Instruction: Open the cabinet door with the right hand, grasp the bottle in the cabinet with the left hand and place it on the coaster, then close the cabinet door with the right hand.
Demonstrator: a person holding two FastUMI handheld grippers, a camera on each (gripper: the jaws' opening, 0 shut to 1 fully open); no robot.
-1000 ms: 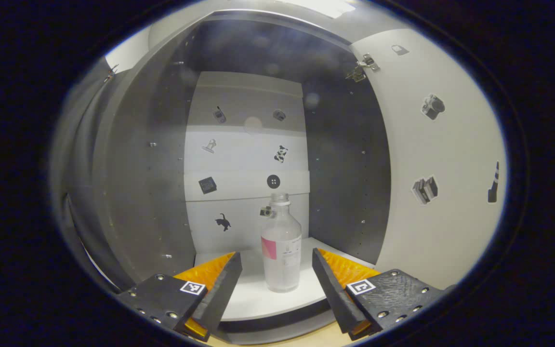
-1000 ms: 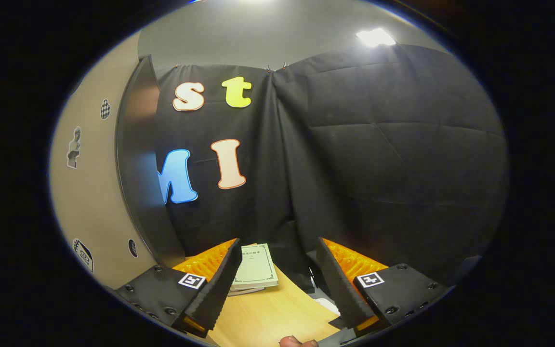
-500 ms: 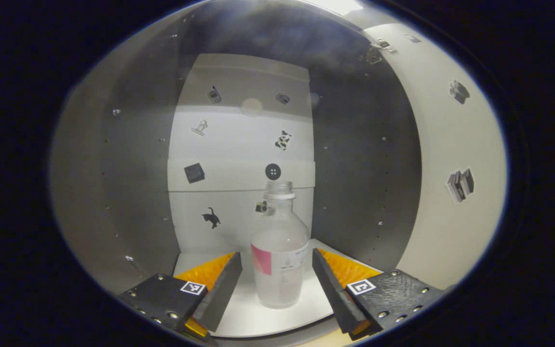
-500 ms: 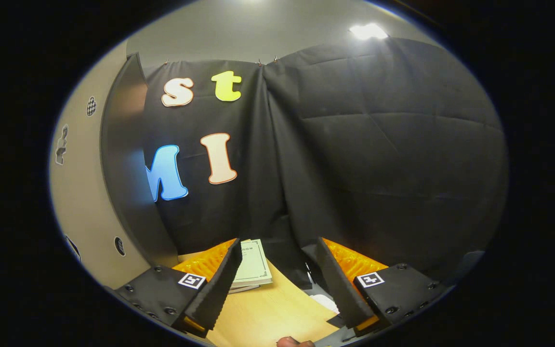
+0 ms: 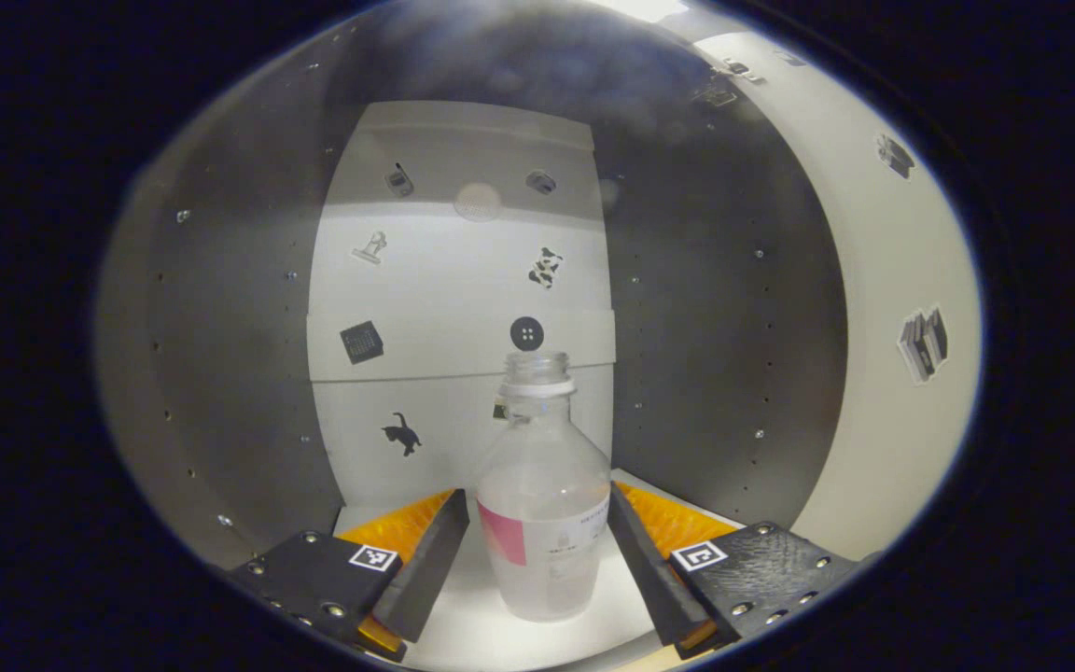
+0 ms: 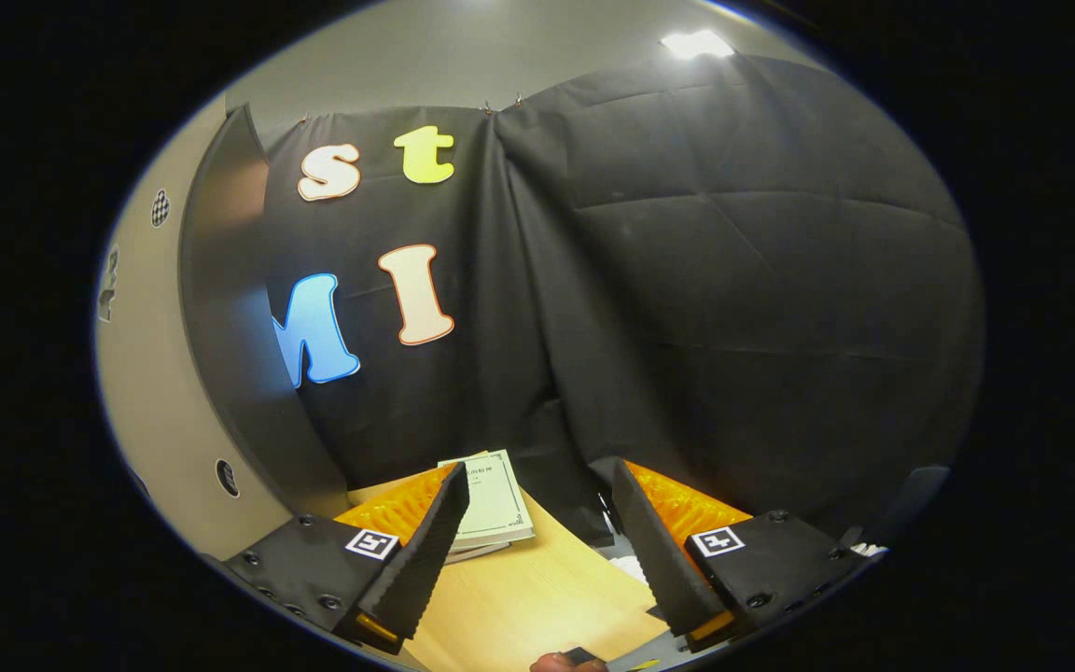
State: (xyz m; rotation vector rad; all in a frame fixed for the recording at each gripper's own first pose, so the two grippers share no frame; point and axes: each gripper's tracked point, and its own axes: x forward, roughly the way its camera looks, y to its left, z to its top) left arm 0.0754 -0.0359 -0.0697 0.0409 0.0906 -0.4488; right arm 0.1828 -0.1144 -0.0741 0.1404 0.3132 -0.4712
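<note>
The grey-walled cabinet (image 5: 715, 308) with a white back panel stands open, its pale door (image 5: 883, 355) swung out to the right in the left gripper view; small dark stickers dot the back panel and the door's inner face. In the right gripper view the same door (image 6: 150, 373) shows at the left, with its dark edge beside the black cloth wall (image 6: 705, 299). Below that lies a light wooden tabletop (image 6: 528, 597) with a pale green booklet (image 6: 495, 499) on it, near the cloth.

The clear, uncapped glass bottle (image 5: 545, 523) with a pink-and-white label stands upright on the cabinet's white floor (image 5: 491, 635). The left gripper (image 5: 537, 551) is spread wide, one finger on each side of the bottle's body. The right-hand finger lies right at the bottle's side, though contact cannot be told for sure; the left-hand finger stands a little apart from it, so the bottle is not yet clamped.

The right gripper (image 6: 542, 537) is also spread wide, holds nothing, and hangs over the tabletop.

Compared with a second ago, the left gripper has moved deeper into the cabinet: the bottle then stood beyond the fingertips, and now sits between them. The right gripper's view has shifted only slightly, its opening unchanged.
</note>
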